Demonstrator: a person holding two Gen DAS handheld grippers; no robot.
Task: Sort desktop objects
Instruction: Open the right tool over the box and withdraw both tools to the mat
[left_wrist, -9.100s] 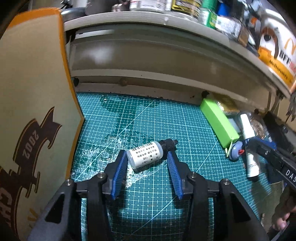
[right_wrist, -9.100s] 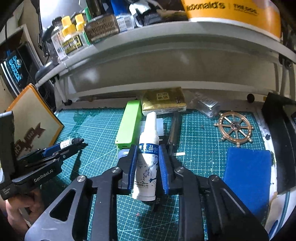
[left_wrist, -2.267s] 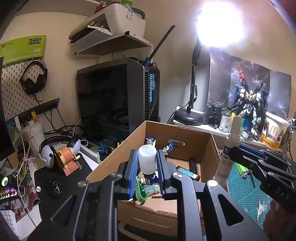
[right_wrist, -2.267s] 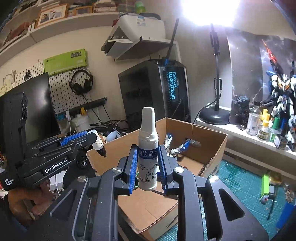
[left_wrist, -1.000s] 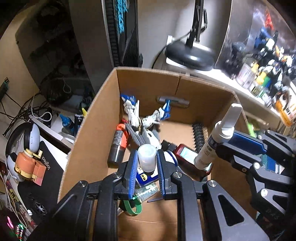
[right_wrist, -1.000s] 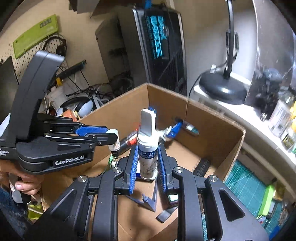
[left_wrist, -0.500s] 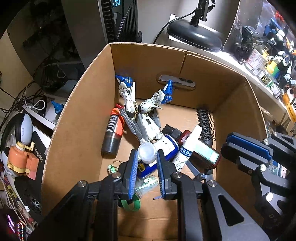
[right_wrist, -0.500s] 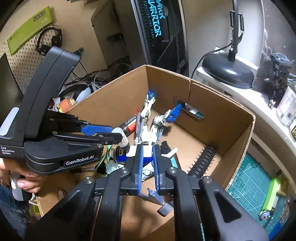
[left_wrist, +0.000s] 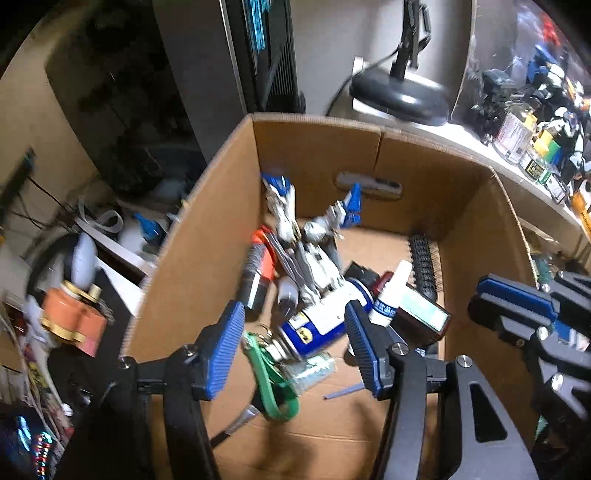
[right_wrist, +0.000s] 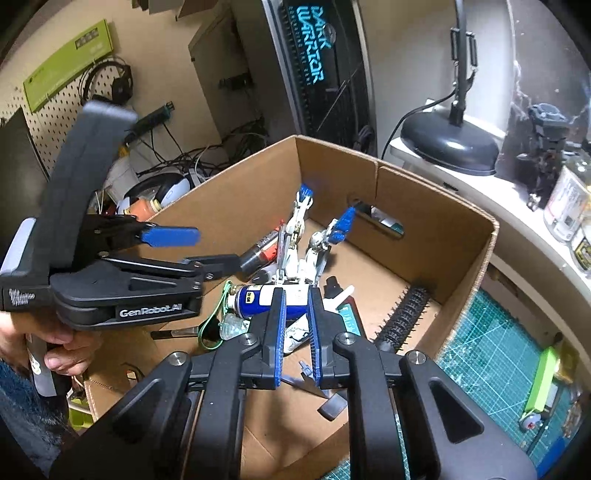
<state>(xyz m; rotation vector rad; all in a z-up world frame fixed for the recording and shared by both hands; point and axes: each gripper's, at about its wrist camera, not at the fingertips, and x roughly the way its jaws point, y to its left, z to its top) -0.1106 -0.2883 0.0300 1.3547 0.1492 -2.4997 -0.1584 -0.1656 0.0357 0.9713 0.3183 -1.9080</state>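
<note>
Both grippers hover over an open cardboard box (left_wrist: 207, 236) (right_wrist: 454, 236). My left gripper (left_wrist: 293, 345) is open and empty, and it also shows in the right wrist view (right_wrist: 184, 247). The small white bottle (left_wrist: 287, 299) lies in the box beside a red-and-black can (left_wrist: 258, 273). My right gripper (right_wrist: 296, 334) has its jaws a narrow gap apart with nothing between them. The white spray bottle (left_wrist: 389, 299) (right_wrist: 336, 297) lies in the box against a blue can (left_wrist: 325, 321) (right_wrist: 258, 295).
The box also holds a white-and-blue robot model (left_wrist: 306, 243), a black hairbrush (left_wrist: 423, 266) (right_wrist: 402, 317) and a green loop (left_wrist: 273, 384). A lamp base (right_wrist: 448, 142) and bottles (left_wrist: 517, 136) stand on the shelf behind. A green cutting mat (right_wrist: 491, 365) lies to the right.
My left gripper has opened and dropped the small white bottle into the box. My right gripper let go of the spray bottle half a second earlier and stays above the box.
</note>
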